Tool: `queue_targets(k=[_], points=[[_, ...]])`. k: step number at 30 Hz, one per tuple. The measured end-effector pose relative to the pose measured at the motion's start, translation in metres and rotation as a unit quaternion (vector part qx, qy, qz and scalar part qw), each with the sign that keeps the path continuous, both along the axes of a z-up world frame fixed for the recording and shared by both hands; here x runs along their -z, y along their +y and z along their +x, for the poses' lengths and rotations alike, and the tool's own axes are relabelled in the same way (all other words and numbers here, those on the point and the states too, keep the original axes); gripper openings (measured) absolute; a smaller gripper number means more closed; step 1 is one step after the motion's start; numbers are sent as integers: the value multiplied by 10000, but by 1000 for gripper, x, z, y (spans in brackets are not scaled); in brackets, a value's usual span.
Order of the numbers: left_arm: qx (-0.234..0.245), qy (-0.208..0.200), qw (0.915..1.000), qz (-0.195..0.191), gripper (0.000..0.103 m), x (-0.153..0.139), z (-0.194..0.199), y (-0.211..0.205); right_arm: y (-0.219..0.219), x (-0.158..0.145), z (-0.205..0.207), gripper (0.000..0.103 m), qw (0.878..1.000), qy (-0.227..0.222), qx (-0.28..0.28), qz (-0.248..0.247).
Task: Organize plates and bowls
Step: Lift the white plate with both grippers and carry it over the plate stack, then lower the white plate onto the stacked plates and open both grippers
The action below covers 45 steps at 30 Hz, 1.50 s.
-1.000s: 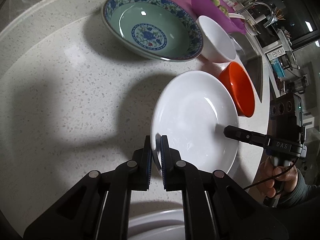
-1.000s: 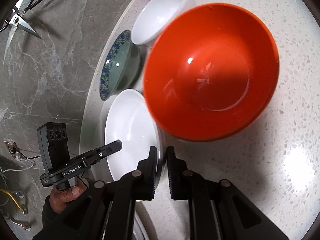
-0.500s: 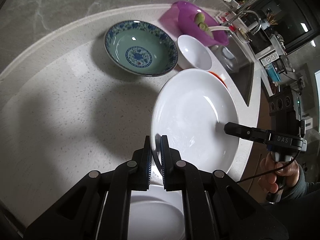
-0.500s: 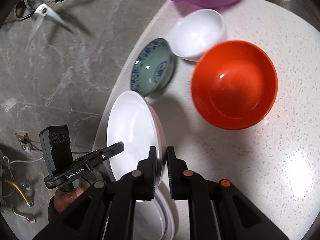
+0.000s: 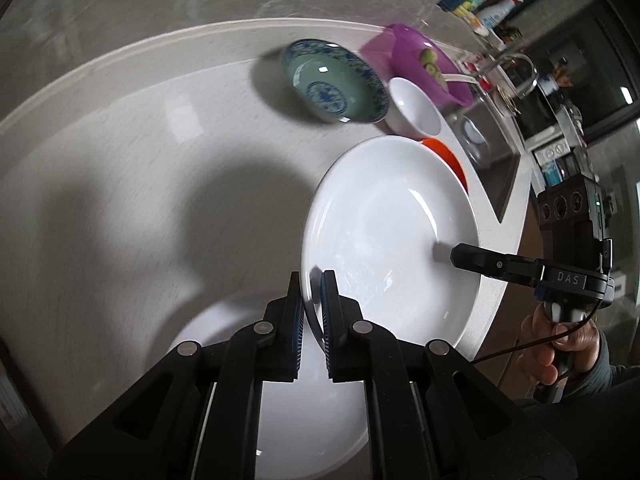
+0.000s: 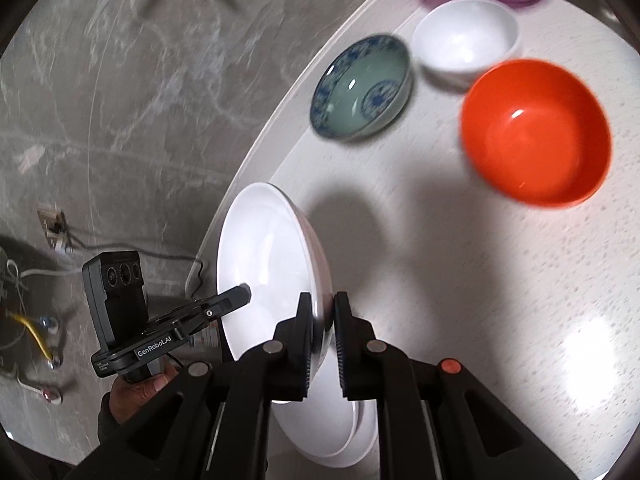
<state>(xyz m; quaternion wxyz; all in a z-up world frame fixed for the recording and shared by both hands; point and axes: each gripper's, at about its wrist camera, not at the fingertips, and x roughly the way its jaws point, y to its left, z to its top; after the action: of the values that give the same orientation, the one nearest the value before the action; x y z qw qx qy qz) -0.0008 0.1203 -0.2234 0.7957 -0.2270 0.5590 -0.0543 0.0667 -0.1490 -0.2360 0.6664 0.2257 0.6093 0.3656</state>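
Observation:
A white plate (image 5: 392, 232) hangs tilted above the counter, held by opposite rims. My left gripper (image 5: 312, 280) is shut on its near rim. My right gripper (image 6: 320, 304) is shut on the other rim, and it shows from the side in the left wrist view (image 5: 452, 256). The plate (image 6: 264, 260) and my left gripper (image 6: 244, 292) also appear in the right wrist view. Under the held plate lies a stack of white plates (image 5: 300, 400) (image 6: 332, 432). Farther off stand a blue-patterned green bowl (image 5: 336, 80), a small white bowl (image 5: 416, 108) and an orange bowl (image 6: 536, 132).
A purple bowl (image 5: 424, 60) with green food sits beyond the white bowl, near the sink and tap (image 5: 516, 72). The speckled round counter (image 5: 140, 160) drops off to a grey marble floor (image 6: 120, 100). A hand (image 5: 556, 344) holds the right gripper's handle.
Both grippers have risen with the white plate and drawn back toward the near edge. The bowls look smaller and farther away, and the stack of white plates has come into view beneath.

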Motion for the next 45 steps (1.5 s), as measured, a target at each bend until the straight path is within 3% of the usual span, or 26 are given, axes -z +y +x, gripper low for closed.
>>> queue_targets(k=[12,23,35,45], points=[[-779,171,9967,-151,7,24,-105,29,45,13,-46,13,9957,154,-893,-177],[-1119,364,9928,-200,8,54,-175,31,63,37,-81,13,9889,304,-1368,-489],[-1079,504,9928,-102,8,86,-176,21,69,60,-85,12,9866,273,-1427,-743],[-1012,469,9936,173,11,91,-159,5,67,61,-85,12,9826,-94,-1603,-929]])
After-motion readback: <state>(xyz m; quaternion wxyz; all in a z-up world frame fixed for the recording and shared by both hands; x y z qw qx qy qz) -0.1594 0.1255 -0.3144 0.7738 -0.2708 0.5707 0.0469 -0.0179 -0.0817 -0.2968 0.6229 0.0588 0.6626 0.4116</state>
